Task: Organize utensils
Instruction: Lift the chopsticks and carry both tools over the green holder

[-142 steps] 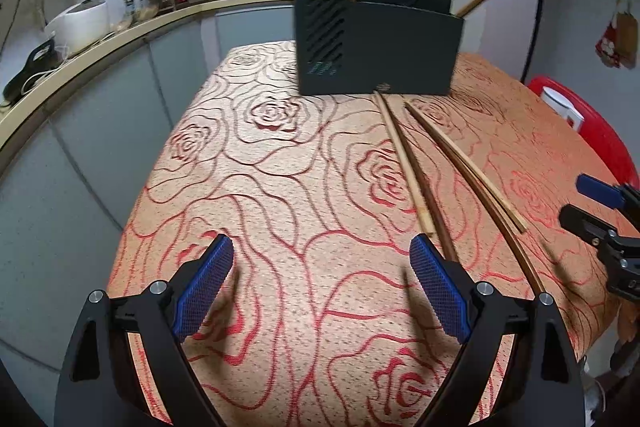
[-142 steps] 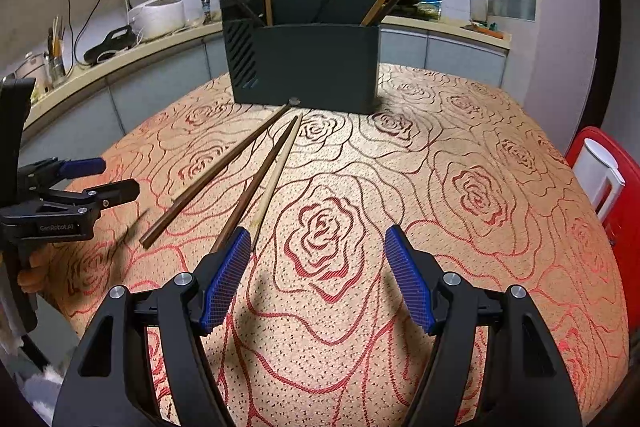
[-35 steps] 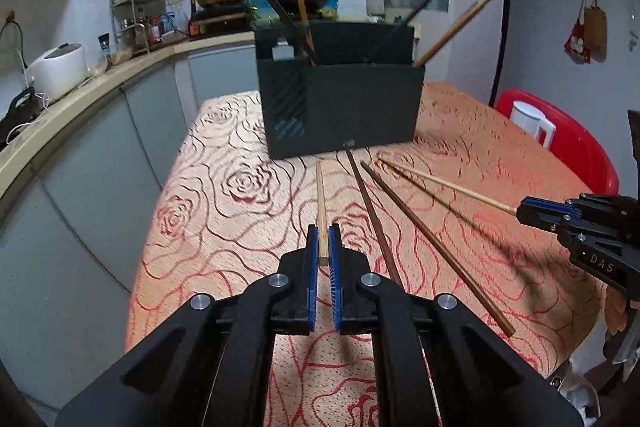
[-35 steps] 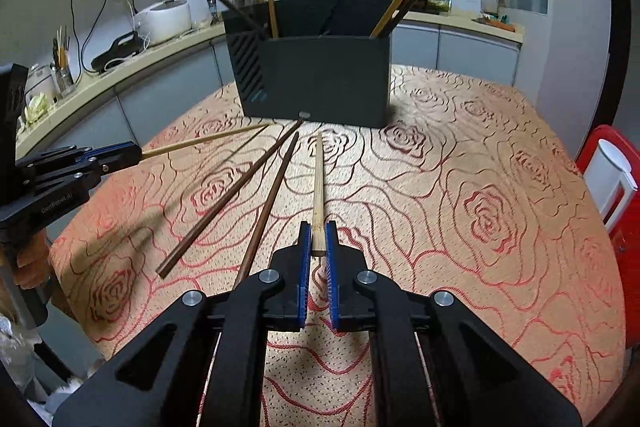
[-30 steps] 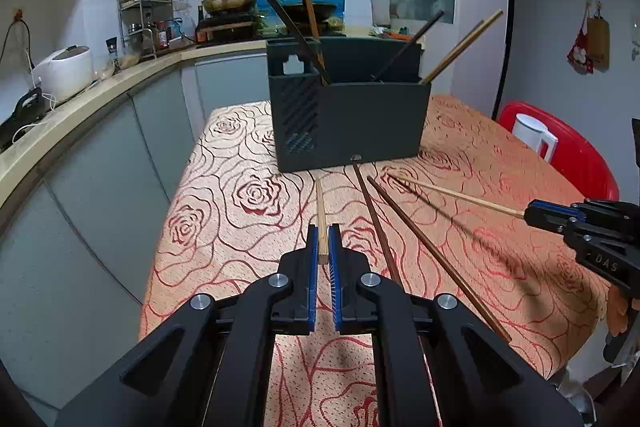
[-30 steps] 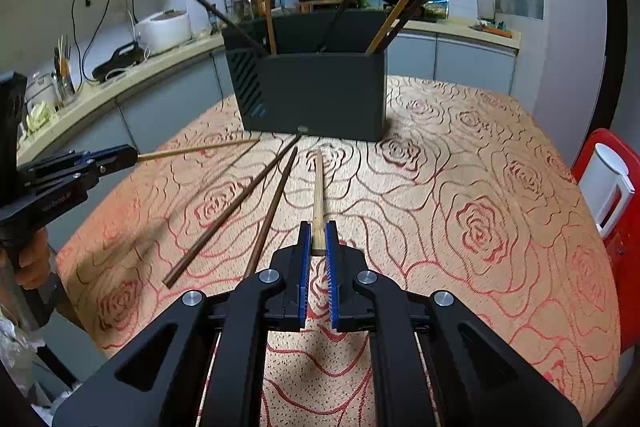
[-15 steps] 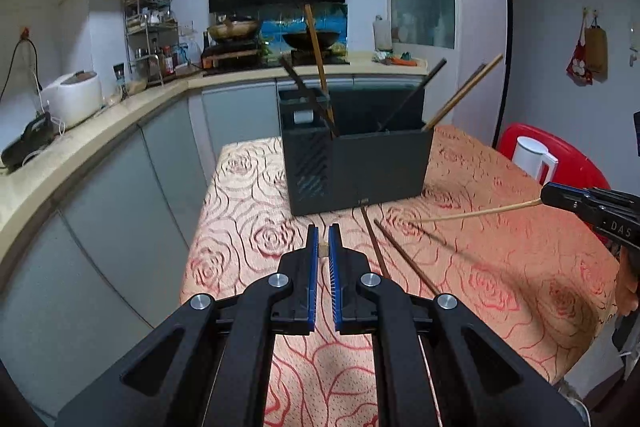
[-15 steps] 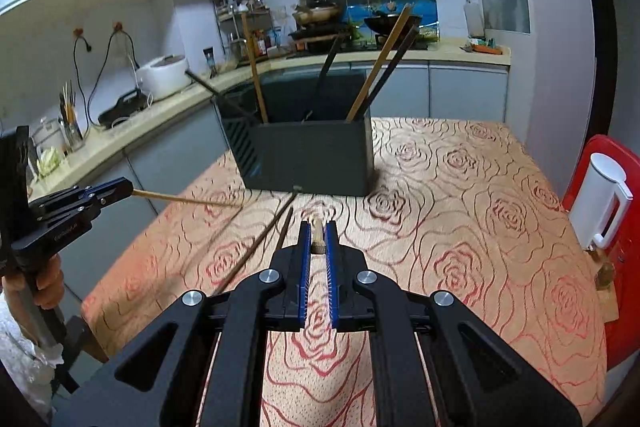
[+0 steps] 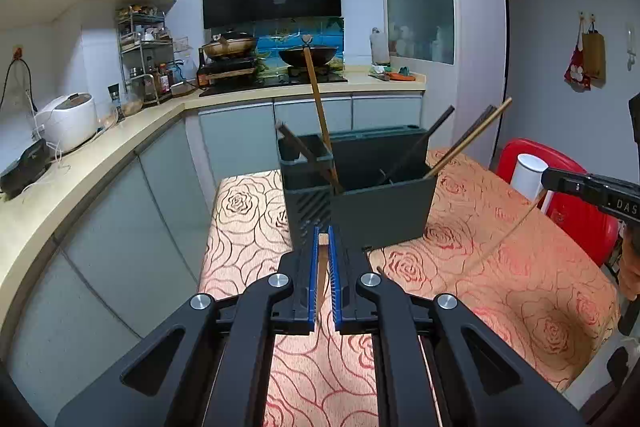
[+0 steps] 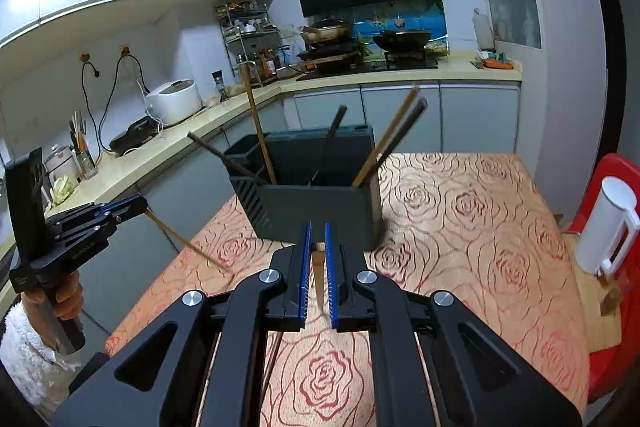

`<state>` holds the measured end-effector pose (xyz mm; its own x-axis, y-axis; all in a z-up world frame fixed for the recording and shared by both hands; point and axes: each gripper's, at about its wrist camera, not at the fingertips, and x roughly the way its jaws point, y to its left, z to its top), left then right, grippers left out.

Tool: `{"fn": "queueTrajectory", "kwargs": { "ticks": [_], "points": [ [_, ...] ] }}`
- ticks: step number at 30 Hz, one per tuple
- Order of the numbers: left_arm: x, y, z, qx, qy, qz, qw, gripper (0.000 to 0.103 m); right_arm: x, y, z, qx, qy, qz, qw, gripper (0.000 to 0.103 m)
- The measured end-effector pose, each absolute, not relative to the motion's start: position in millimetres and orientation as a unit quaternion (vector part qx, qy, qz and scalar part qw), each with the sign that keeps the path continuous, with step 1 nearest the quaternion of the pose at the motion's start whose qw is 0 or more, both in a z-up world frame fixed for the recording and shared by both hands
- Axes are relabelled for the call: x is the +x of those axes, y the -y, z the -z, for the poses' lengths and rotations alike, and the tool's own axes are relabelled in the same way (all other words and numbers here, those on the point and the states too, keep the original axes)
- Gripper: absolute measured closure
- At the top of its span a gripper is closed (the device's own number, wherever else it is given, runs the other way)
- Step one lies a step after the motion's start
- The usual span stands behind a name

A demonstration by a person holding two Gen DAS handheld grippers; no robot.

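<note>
Kitchen scene, seen from 2 handheld grippers above a table (image 9: 520,291) draped in a rose-patterned cloth.

Left gripper (image 9: 323,239) clamped narrow on 1 light wooden chopstick (image 9: 322,267), lifted clear of the cloth and pointing toward the dark utensil holder (image 9: 380,203). From the right wrist view, seen at far left (image 10: 136,205), with its chopstick (image 10: 188,245) slanting down and to the right in mid-air; hand (image 10: 60,297) and white fuzzy sleeve (image 10: 24,347) below it.

Right gripper (image 10: 316,237) likewise pinched narrow on 1 light chopstick (image 10: 318,275). From the left wrist view, visible at the right edge (image 9: 552,179), chopstick (image 9: 512,231) angling down and to the left above the cloth.

Compared with 1 second earlier: both grippers higher, both held chopsticks tilted more steeply, holder now viewed from above with its open top showing. Compared with nearly 5 seconds earlier: jaws then wide and empty, 4 chopsticks flat on the cloth.

2 dark chopsticks (image 10: 276,355) still lying on the cloth near the grippers. Holder at the far side of the table, several chopsticks (image 9: 320,119) already leaning inside it. Red chair (image 9: 576,211) at right, white jug (image 10: 608,227) on it.
</note>
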<state>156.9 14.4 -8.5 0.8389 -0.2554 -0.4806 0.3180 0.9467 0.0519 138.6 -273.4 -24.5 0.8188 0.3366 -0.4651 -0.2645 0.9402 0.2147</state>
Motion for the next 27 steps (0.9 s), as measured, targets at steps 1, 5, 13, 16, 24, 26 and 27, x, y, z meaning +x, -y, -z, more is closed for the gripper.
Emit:
{"fn": "queueTrajectory", "kwargs": {
  "ticks": [1, 5, 13, 16, 24, 26, 27],
  "points": [
    [159, -14, 5, 0.066, -0.241, 0.151, 0.956, 0.098, 141, 273, 18, 0.066, -0.255, -0.159, 0.951, 0.095],
    [166, -12, -10, 0.065, -0.246, 0.158, 0.954, 0.098, 149, 271, -4, 0.054, -0.251, -0.159, 0.953, 0.095],
    [185, -5, -53, 0.057, -0.245, 0.182, 0.951, 0.098, 168, 273, -48, 0.039, -0.233, -0.154, 0.96, 0.095],
    [194, 3, -69, 0.054, -0.243, 0.191, 0.949, 0.098, 180, 275, -62, 0.04, -0.227, -0.149, 0.962, 0.095],
    [227, 26, -103, 0.035, -0.232, 0.2, 0.951, 0.098, 216, 273, -98, 0.03, -0.204, -0.127, 0.97, 0.095],
    [234, 30, -108, 0.034, -0.229, 0.2, 0.952, 0.098, 224, 275, -102, 0.029, -0.199, -0.121, 0.972, 0.095],
    [241, 34, -111, 0.033, -0.227, 0.2, 0.953, 0.098, 230, 276, -104, 0.03, -0.198, -0.118, 0.973, 0.095]
  ]
}}
